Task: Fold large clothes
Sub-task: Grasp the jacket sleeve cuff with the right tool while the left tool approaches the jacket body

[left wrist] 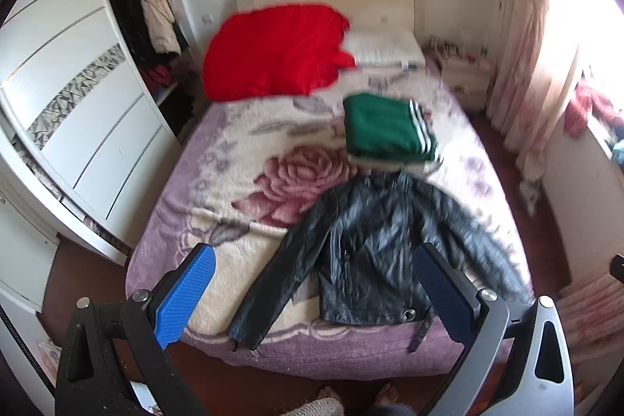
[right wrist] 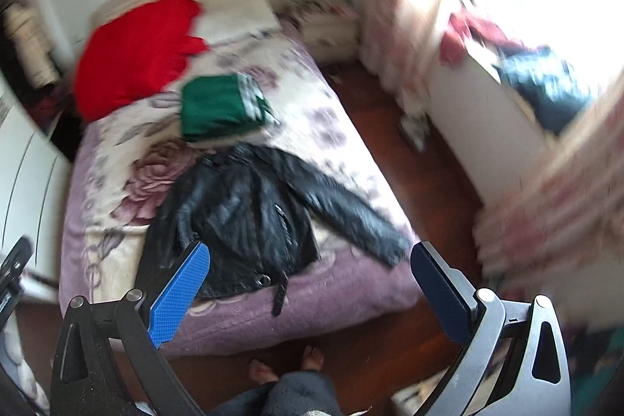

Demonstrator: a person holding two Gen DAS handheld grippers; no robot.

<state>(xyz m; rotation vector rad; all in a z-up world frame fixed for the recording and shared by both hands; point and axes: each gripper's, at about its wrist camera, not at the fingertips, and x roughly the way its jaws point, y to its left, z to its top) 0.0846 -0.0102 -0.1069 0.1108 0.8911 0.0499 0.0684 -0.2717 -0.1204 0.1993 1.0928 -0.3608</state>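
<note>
Nearest the camera, the left hand-held gripper point(left wrist: 312, 293) hangs above the foot of the bed with its fingers spread wide and nothing between them; the right hand-held gripper point(right wrist: 310, 289) is likewise apart and empty. Below them a black, glossy leather jacket point(left wrist: 374, 244) lies spread flat on the pink floral blanket point(left wrist: 234, 182), sleeves splayed outward, hem at the bed's near edge. A folded green garment with white stripes point(left wrist: 386, 131) sits just beyond its collar. The jacket looks heavy, fairly stiff and slick, so pinching each sleeve near the cuff, or the shoulders, seems the surest hold.
</note>
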